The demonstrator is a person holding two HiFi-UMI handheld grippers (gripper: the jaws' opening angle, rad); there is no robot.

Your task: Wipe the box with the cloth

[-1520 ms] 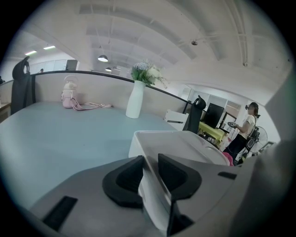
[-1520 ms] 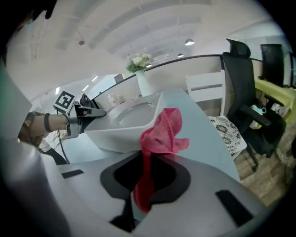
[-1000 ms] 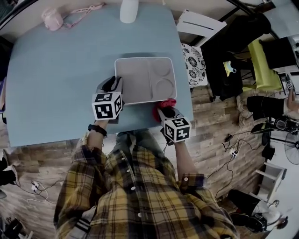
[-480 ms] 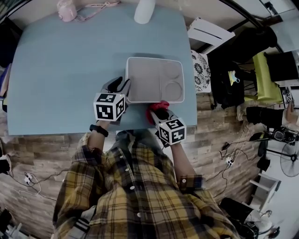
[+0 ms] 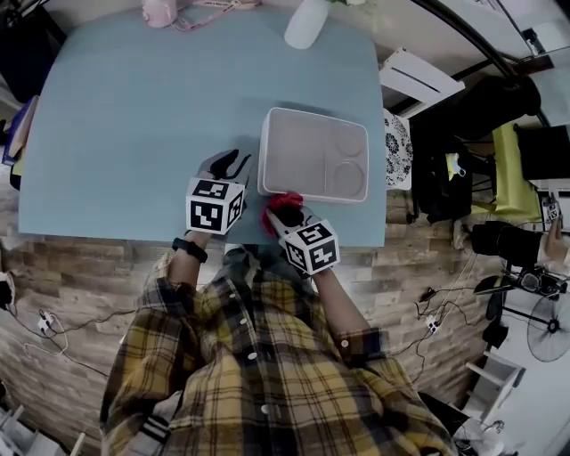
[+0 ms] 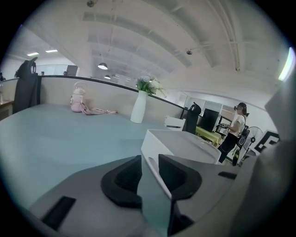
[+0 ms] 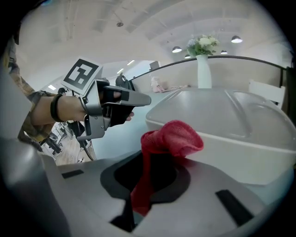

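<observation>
A shallow white box (image 5: pixel 312 151) lies on the pale blue table (image 5: pixel 134 116), near its front edge. My right gripper (image 5: pixel 287 212) is shut on a red cloth (image 5: pixel 283 202), whose bunched end presses against the box's near edge (image 7: pixel 222 115) close to its left corner; the cloth (image 7: pixel 171 136) hangs down between the jaws. My left gripper (image 5: pixel 239 162) stands just left of the box's left edge, a little apart from it, its jaws closing. In the left gripper view the box's corner (image 6: pixel 185 146) shows ahead through the gap. The right gripper view catches the left gripper (image 7: pixel 138 99) too.
A white vase with flowers (image 5: pixel 305 22) and a pink object with a strap (image 5: pixel 165 11) stand at the table's far edge. Beyond the right edge is a patterned seat (image 5: pixel 398 147) and room clutter. A person (image 6: pixel 238 125) stands far off.
The right gripper has slid the red cloth leftward along the box's near edge. The left gripper, at the box's left edge before, now stands slightly away from it.
</observation>
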